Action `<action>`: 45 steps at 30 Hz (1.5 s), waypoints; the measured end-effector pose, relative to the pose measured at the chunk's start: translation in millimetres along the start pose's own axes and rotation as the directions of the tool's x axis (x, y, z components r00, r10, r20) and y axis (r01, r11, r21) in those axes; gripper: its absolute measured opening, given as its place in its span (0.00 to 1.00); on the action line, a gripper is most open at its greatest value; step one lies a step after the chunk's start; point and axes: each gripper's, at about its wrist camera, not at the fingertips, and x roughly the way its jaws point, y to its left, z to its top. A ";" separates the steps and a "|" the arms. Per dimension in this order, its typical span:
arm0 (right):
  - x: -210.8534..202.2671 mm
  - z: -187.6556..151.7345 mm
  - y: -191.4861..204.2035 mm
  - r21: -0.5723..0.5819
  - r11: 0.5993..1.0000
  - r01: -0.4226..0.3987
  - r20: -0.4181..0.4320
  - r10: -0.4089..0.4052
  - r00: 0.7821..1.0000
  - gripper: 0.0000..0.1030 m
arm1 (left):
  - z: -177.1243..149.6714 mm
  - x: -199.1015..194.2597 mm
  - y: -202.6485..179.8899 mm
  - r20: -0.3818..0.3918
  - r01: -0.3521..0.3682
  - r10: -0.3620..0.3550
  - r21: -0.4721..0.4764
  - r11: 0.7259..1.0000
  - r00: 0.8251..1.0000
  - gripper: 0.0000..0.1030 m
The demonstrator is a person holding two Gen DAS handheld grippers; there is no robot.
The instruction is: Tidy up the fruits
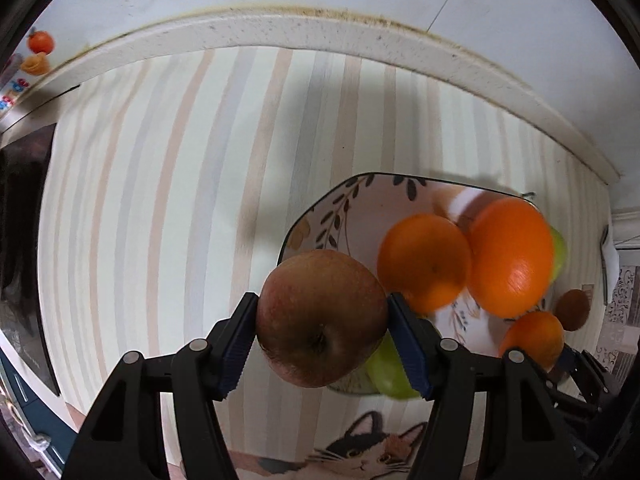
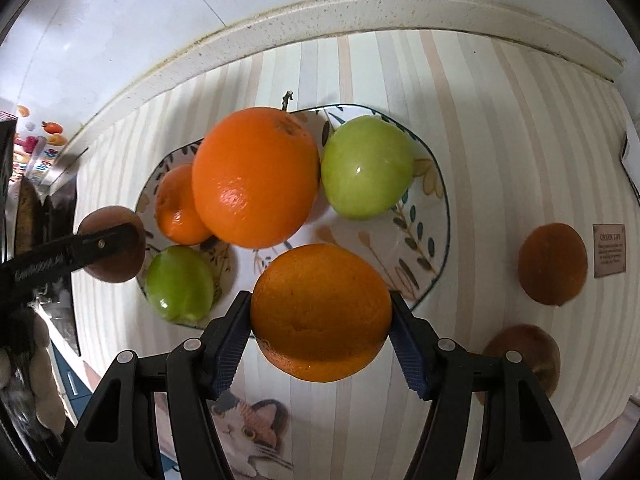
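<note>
I have a red apple (image 1: 322, 320) clamped in the left gripper (image 1: 322, 326), both blue pads pressed to its sides, jaws roughly half open around it. It hangs above the near left rim of the plate (image 1: 320, 216), partly over the striped cloth (image 1: 180, 200). The right gripper (image 2: 320, 312) is clamped on an orange (image 2: 320, 312) the same way, pads tight on both sides, held over the near edge of the plate. On the plate I see a big orange (image 2: 254, 176), a small orange (image 2: 178, 206) tucked behind it, a large green apple (image 2: 366, 166) and a small green apple (image 2: 180, 282) at the near left rim. Off the plate to the right, on the cloth, lie a shaded orange (image 2: 552, 264) and a brownish fruit (image 2: 522, 360) nearer me; I cannot tell what kind it is
</note>
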 end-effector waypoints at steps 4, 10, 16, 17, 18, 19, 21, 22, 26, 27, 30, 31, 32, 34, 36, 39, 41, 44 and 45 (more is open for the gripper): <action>12.2 4.2 0.0 0.011 1.000 0.006 -0.018 -0.006 1.000 0.66 | 4.6 7.3 -2.9 -0.005 -0.019 0.019 0.007 1.000 1.000 0.61; 20.7 8.1 0.0 0.019 1.000 0.011 -0.045 -0.010 0.999 0.67 | 0.8 3.6 -0.6 -0.013 -0.012 0.012 0.000 1.000 1.000 0.61; 20.6 15.9 -4.0 0.038 0.999 -0.004 -0.067 0.006 0.998 0.71 | 1.3 5.2 -1.4 -0.029 -0.004 0.004 -0.004 1.000 1.000 0.61; 17.9 16.0 -4.2 0.040 0.999 -0.007 -0.063 0.009 0.998 0.76 | -0.5 4.5 -1.9 -0.028 0.007 -0.007 -0.005 1.000 1.000 0.62; 16.3 16.7 -4.2 0.039 0.999 -0.009 -0.063 0.012 0.998 0.79 | -1.1 4.2 -2.8 -0.025 0.010 -0.010 -0.004 1.000 1.000 0.62; 14.1 17.5 -4.7 0.041 0.999 -0.008 -0.065 0.010 0.998 0.80 | -0.1 1.4 -3.7 -0.018 0.002 -0.002 -0.003 1.000 1.000 0.62; 10.0 17.4 -5.6 0.043 0.999 -0.012 -0.065 0.015 0.998 0.86 | -2.1 -7.8 -4.5 0.001 0.001 -0.001 0.000 1.000 1.000 0.67; 6.6 16.8 -6.2 0.044 0.999 -0.011 -0.061 0.013 0.998 0.87 | -3.4 -11.0 -4.1 0.008 0.006 -0.006 -0.002 1.000 1.000 0.70; -10.0 10.6 -6.8 0.029 0.999 0.019 -0.043 -0.018 0.999 0.91 | -13.2 -34.3 -4.8 0.050 0.000 0.001 -0.010 1.000 0.999 0.72; -14.0 8.5 -6.3 0.022 0.999 0.027 -0.035 -0.026 0.999 0.92 | -16.7 -39.5 -5.3 0.061 -0.002 0.002 -0.010 1.000 0.998 0.72; -28.5 2.7 -3.0 0.001 0.999 0.042 0.000 -0.042 0.999 0.92 | -28.6 -53.3 -6.8 0.098 -0.010 0.011 -0.011 1.000 0.995 0.77; -34.3 0.2 -3.0 -0.001 0.999 0.048 0.011 -0.048 0.999 0.92 | -32.4 -56.9 -7.3 0.110 -0.016 0.017 -0.011 1.000 0.994 0.77; -40.7 -2.1 -2.2 -0.007 0.998 0.055 0.028 -0.055 0.998 0.92 | -38.2 -61.4 -6.6 0.124 -0.023 0.024 -0.012 1.000 0.992 0.77; -55.8 -8.3 0.1 -0.028 0.997 0.076 0.067 -0.074 0.995 0.92 | -48.1 -68.8 -6.7 0.149 -0.032 0.033 -0.005 0.999 0.988 0.77; -69.8 -14.5 0.7 -0.041 0.996 0.082 0.090 -0.078 0.993 0.92 | -60.8 -75.9 -10.2 0.163 -0.041 0.038 0.014 0.999 0.986 0.77; -86.8 -25.2 7.1 -0.064 0.994 0.087 0.124 -0.079 0.989 0.92 | -77.6 -85.5 -16.7 0.193 -0.063 0.055 0.033 0.998 0.980 0.77; -98.4 -34.4 10.2 -0.077 0.992 0.095 0.149 -0.083 0.985 0.92 | -89.0 -91.5 -20.5 0.206 -0.065 0.055 0.042 0.997 0.977 0.77; -112.9 -45.5 16.2 -0.100 0.990 0.100 0.183 -0.081 0.980 0.92 | -103.1 -100.4 -23.2 0.226 -0.057 0.046 0.044 0.997 0.973 0.77; -117.0 -48.3 18.1 -0.104 0.989 0.102 0.191 -0.081 0.978 0.92 | -107.0 -103.5 -23.2 0.233 -0.055 0.043 0.041 0.998 0.971 0.77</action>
